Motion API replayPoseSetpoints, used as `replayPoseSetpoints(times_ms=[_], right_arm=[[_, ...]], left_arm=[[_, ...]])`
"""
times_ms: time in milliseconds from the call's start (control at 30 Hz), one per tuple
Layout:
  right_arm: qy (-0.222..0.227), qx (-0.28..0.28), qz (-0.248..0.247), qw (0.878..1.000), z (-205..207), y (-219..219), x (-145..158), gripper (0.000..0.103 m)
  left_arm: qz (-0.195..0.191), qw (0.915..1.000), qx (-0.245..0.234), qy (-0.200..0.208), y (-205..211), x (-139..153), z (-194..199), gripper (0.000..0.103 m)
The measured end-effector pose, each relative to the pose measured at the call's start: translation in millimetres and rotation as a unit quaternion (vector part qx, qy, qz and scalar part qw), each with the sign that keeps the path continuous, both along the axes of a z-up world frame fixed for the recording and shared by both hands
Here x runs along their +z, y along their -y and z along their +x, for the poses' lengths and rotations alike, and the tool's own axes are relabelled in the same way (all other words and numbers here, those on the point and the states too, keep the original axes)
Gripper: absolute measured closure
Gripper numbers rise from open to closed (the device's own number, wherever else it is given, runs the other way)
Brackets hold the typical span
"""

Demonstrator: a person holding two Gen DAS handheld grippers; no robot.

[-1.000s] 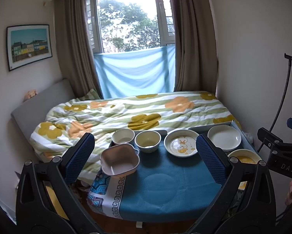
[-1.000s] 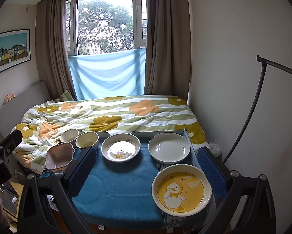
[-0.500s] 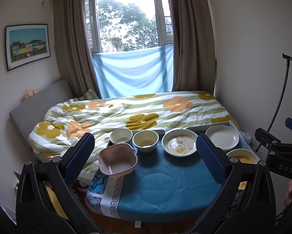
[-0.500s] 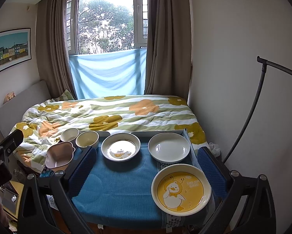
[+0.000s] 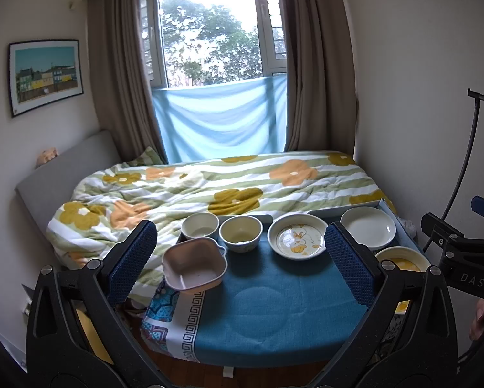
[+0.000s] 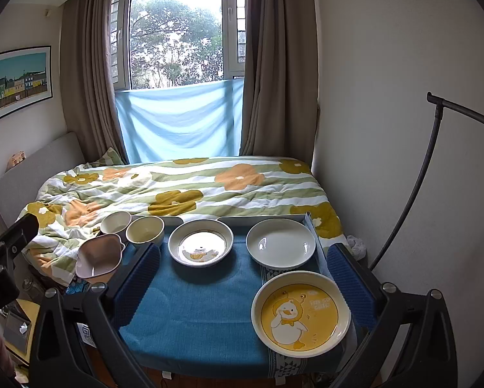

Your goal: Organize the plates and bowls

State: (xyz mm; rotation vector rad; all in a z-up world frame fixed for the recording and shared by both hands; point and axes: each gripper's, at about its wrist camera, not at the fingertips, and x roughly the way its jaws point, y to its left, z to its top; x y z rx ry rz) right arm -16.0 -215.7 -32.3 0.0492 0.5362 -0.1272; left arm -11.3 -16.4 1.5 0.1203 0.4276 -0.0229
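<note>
While six dishes are laid out on the blue-clothed worktop (image 6: 193, 307), the left gripper (image 5: 242, 258) and right gripper (image 6: 242, 278) are held above it, fingers spread wide, nothing grasped.

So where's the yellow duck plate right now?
The yellow duck plate sits at the table's near right corner in the right wrist view, just in front of the plain white plate.

Overexposed window (image 5: 216, 29) backlight, sharp, fisheye-warped edges
</note>
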Motion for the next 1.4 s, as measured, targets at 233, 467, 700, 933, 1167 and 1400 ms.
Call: replayPoseSetpoints(times_ms=[233, 467, 700, 933, 1167, 1400], right_arm=[[-0.001, -0.001, 0.004, 1.0, 0.0, -0.1, 0.1, 0.0], [-0.021, -0.019, 0.024, 0.999, -2.0, -1.6, -11.5, 0.0], [-0.068, -0.078, 0.075, 0.992, -8.4, 35.2, -40.5, 0.0], [-0.116, -0.149, 0.097, 0.977, -21.2, 89.7, -84.4, 0.0], [-0.145, -0.165, 0.17, 0.961, -12.1, 155.5, -146.3, 0.0], [-0.193, -0.147, 0.291, 0.925, 4.9, 201.6, -215.8, 0.032]], left_arm=[[0.003, 1.0, -0.001, -0.003, 0.6, -1.4, 1.0, 0.0], [0.021, 0.9989, -0.022, -0.035, 6.2, -5.9, 21.4, 0.0], [0.022, 0.9855, -0.121, -0.117, 38.1, -40.6, 73.0, 0.0], [0.004, 0.9462, -0.215, -0.241, 104.6, -115.1, 128.5, 0.0], [0.0, 0.8965, -0.27, -0.351, 163.6, -201.6, 171.5, 0.0], [0.014, 0.8613, -0.294, -0.414, 207.5, -265.7, 194.2, 0.012]])
